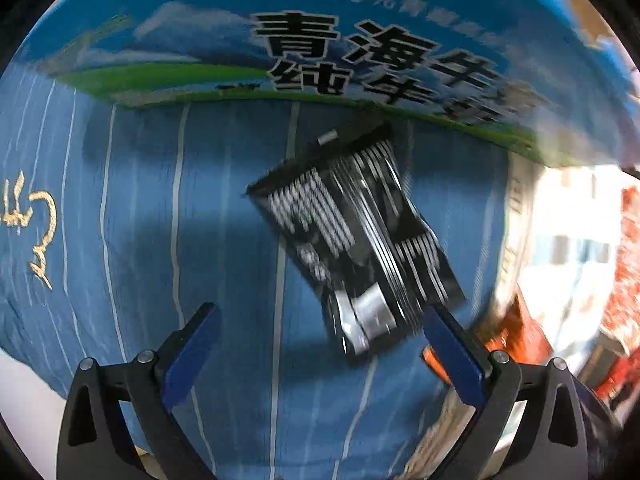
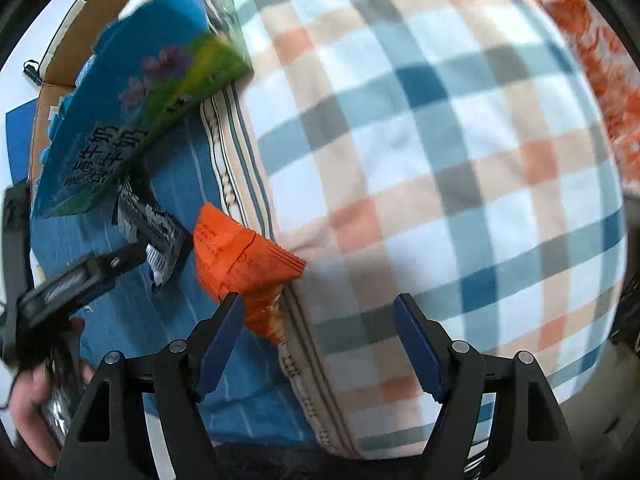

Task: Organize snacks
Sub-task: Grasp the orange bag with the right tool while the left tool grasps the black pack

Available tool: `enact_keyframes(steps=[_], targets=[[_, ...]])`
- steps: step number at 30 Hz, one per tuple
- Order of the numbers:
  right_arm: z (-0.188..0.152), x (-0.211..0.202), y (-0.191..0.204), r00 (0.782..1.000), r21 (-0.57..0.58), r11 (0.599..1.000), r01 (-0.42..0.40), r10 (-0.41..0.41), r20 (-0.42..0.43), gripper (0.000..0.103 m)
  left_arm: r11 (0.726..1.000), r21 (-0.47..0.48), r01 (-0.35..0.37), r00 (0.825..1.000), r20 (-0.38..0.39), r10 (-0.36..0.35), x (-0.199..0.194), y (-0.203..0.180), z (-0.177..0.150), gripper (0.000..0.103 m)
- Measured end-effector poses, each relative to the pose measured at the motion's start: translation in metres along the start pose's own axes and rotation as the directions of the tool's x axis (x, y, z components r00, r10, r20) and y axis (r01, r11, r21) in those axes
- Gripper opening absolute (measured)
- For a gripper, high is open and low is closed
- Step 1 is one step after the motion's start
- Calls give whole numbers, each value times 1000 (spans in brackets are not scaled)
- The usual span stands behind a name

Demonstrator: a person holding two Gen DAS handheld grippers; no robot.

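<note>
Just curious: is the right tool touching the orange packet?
Cannot tell: in the right wrist view, a finger of the right tool overlaps the orange packet, hiding any gap.

Bed surface: blue cloth with thin white stripes (image 1: 168,208), some gold stitched marks toward one side. Lying on it: black foil snack packet with white print (image 1: 356,240), flat and askew; orange crinkled snack packet (image 2: 240,264) at the cloth's edge, touching a plaid pillow in blue, orange and white checks (image 2: 440,160). A blue printed milk carton box (image 1: 320,40) stands behind the black packet.
</note>
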State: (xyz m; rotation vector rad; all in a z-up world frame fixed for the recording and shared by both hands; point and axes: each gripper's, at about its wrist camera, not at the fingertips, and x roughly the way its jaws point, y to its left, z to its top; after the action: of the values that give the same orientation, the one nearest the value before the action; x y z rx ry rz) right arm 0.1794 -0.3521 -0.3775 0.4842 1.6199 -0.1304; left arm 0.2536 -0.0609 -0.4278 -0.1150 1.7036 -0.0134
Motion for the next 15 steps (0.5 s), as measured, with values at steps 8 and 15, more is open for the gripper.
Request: enact_keyframes(steps=[8, 15], targets=[[-5, 0, 14, 995, 115, 989, -92, 95, -16, 79, 992, -111, -53, 998, -41, 49, 29, -21, 30, 103], [-3, 24, 39, 991, 165, 980, -110, 121, -60, 79, 999, 40, -30, 999, 16, 29, 28, -32, 12, 78]])
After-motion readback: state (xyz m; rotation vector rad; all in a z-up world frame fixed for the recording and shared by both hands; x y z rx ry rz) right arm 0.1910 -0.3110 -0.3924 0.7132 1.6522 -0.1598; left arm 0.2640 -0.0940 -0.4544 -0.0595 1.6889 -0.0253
